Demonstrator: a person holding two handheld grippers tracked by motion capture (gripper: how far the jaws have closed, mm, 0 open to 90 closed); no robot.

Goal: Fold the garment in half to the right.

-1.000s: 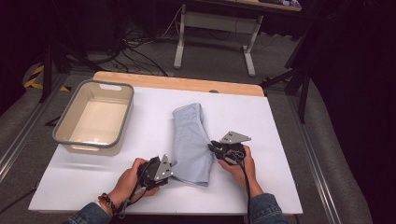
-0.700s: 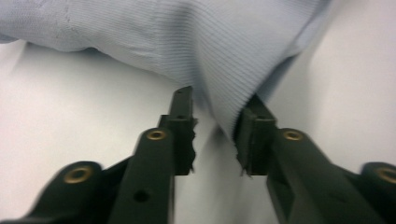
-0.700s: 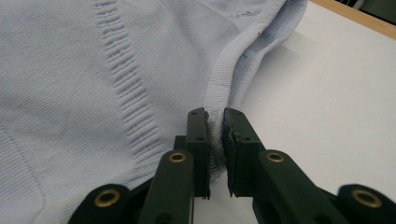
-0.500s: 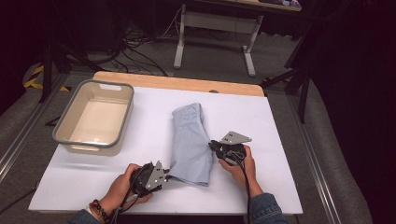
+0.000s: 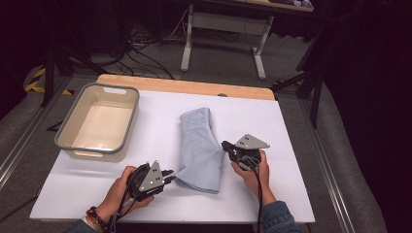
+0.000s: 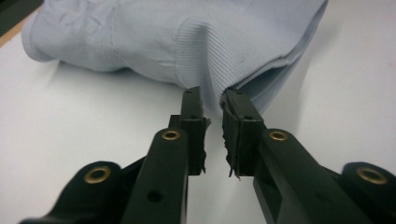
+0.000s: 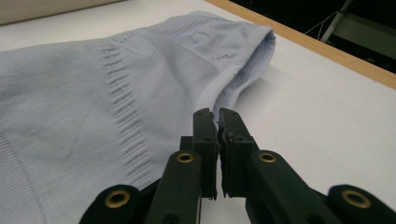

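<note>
At the middle of the frame, both grippers' jaws pinched the blue cloth (image 5: 200,148) edges, left gripper (image 5: 170,178) low, right gripper (image 5: 227,146) midway; bare white tabletop (image 5: 291,160) lay around.

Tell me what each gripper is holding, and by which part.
Both grip the folded blue garment: left gripper pinches its near corner edge, right gripper its side edge.

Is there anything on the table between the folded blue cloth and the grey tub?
No. Between the blue cloth and the grey tub lies bare white table. The left gripper sits at the cloth's near corner, the right gripper at its other edge.
</note>
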